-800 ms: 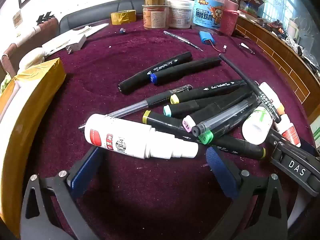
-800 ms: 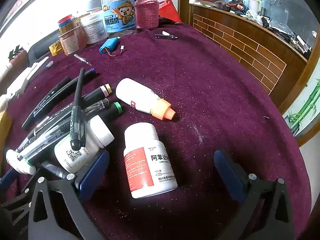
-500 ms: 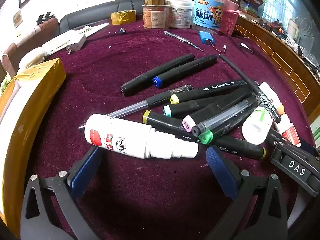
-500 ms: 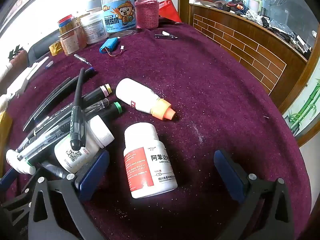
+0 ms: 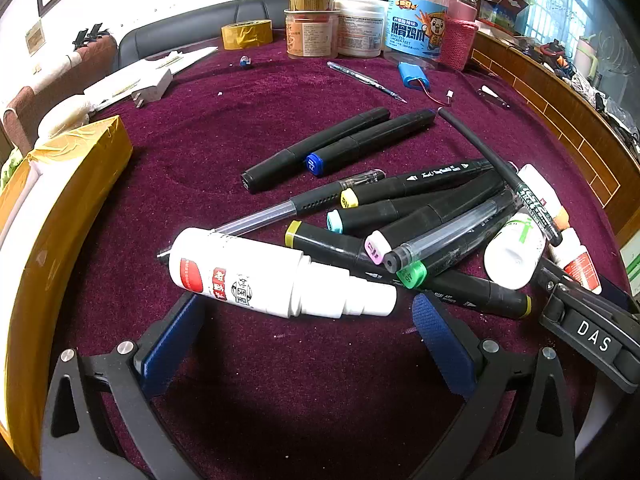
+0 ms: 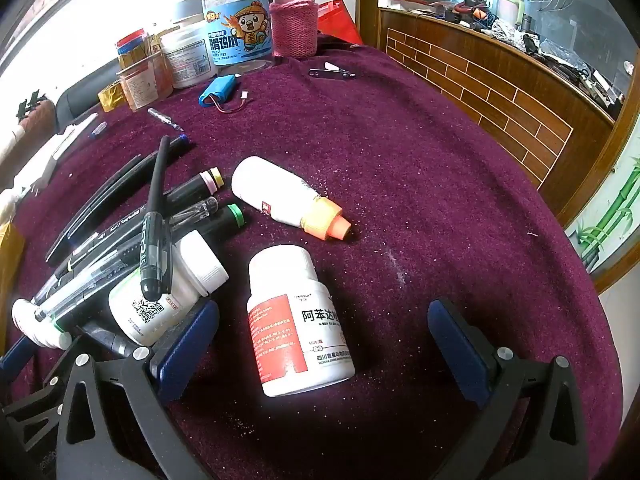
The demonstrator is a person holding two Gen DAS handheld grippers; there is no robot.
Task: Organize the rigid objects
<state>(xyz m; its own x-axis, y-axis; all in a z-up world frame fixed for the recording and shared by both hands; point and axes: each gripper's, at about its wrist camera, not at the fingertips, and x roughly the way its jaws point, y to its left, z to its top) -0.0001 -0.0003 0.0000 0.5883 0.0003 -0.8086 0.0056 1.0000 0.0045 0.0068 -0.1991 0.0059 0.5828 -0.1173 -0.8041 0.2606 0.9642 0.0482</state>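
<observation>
In the left wrist view my left gripper is open just behind a white stepped bottle lying on its side. Behind it lies a heap of black markers and pens; two black markers lie apart further back. In the right wrist view my right gripper is open around a white pill bottle with a red label, lying between the fingers. A white bottle with an orange cap lies beyond it. A white QR-code bottle lies by the left finger.
The table has a dark red velvet cloth. Jars and tubs stand at the back edge with a blue battery pack and yellow tape roll. A yellow box lies at left. A wooden counter borders the right.
The two separate black markers have shifted slightly to the right and further back. Both grippers have stayed in place and open.
</observation>
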